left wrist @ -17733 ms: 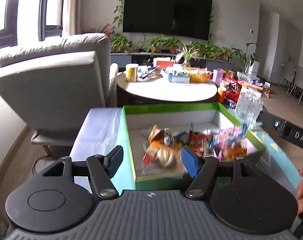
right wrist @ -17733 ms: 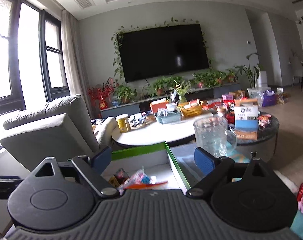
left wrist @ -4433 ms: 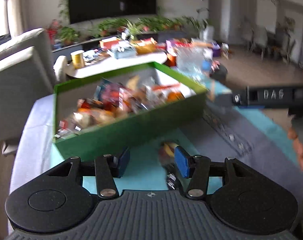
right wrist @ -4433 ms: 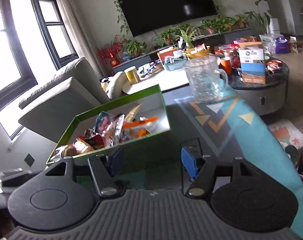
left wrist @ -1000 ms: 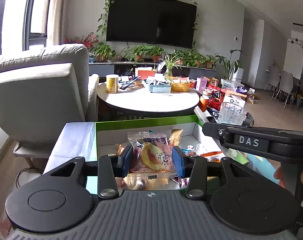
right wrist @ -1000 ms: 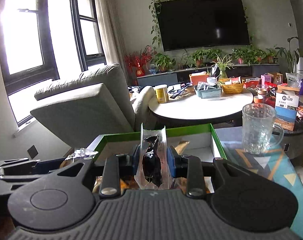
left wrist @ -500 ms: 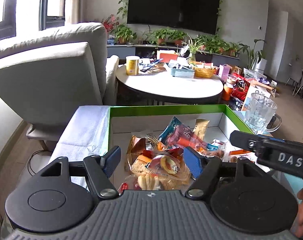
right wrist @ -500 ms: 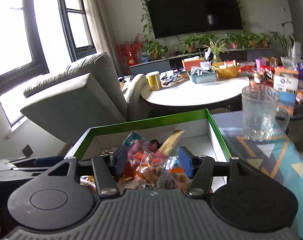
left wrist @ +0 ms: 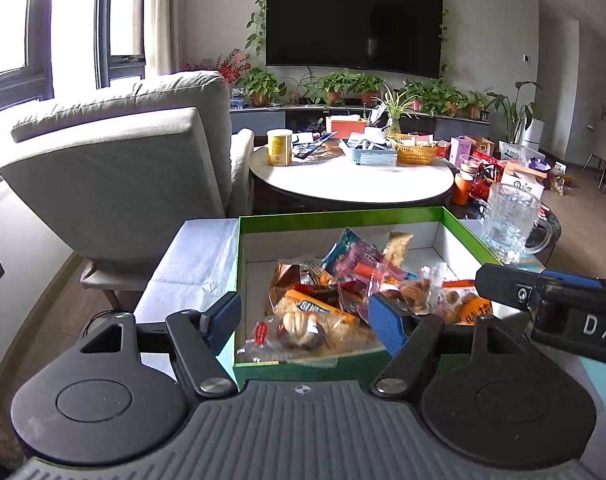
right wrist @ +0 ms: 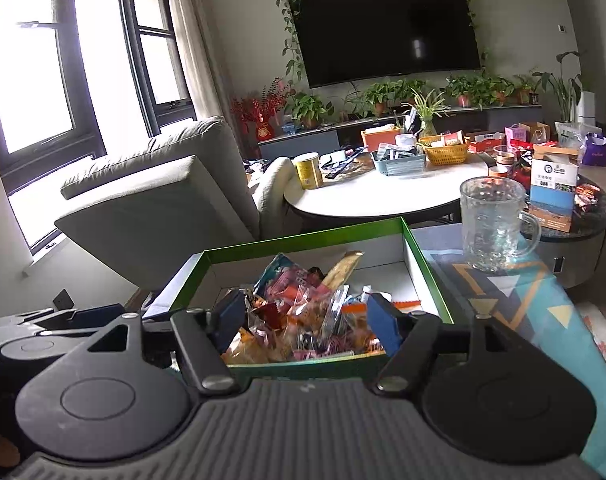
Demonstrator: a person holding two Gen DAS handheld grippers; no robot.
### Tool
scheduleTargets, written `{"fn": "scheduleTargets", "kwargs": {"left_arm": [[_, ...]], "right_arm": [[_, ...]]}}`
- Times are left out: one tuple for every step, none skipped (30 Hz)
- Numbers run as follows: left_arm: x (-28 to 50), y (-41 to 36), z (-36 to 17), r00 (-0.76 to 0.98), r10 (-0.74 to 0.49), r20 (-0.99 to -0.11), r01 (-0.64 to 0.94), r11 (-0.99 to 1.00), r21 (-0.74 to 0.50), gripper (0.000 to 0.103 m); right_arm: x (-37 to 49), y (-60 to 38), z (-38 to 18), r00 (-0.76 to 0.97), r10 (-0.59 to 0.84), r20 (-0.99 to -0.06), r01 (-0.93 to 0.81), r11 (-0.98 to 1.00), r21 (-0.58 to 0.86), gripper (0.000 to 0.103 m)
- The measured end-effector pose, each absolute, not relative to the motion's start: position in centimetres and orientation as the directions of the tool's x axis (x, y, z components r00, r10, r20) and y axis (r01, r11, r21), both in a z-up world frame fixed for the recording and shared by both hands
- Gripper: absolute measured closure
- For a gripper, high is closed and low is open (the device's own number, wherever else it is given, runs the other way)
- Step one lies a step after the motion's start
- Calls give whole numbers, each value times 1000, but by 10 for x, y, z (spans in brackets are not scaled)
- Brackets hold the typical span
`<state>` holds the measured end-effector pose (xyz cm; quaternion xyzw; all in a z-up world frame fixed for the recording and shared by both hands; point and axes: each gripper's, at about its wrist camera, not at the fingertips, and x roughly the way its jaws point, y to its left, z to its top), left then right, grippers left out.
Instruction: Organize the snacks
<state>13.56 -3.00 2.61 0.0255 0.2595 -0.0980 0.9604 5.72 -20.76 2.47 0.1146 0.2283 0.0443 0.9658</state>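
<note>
Your left gripper [left wrist: 305, 318] hangs over the near edge of the green box [left wrist: 343, 215] with its jaws spread wide and nothing between its pads, having just been opening. Your right gripper [right wrist: 305, 320] also stands apart and empty above the same box. The snack packets [left wrist: 343, 288] lie heaped inside the box, with the glass mug [right wrist: 493, 224] standing just beside its far right corner.

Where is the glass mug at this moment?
In both wrist views the glass mug stands upright at right, on the patterned cloth just outside the green box's far right corner.
</note>
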Motion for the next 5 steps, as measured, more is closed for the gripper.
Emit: {"fn": "scheduleTargets", "kwargs": {"left_arm": [[133,-30,27,848,-173,-501,202,979,2,35],[130,-30,28,850,-170,-499,199,980,5,35],[128,-30,28,851,-168,-497,197,980,6,35],[125,-30,29,851,-168,-497,197,980,5,35],[122,-29,29,851,-169,-497,197,980,4,35]], "right_arm": [[54,-207,25,891,136,-433,-29,969,246,66],[52,-208,24,891,136,-434,-26,968,250,66],[49,-208,24,891,136,-434,-24,967,253,66],[47,-207,24,891,136,-433,-24,967,253,66],[44,-207,23,892,135,-432,-24,967,253,66]]}}
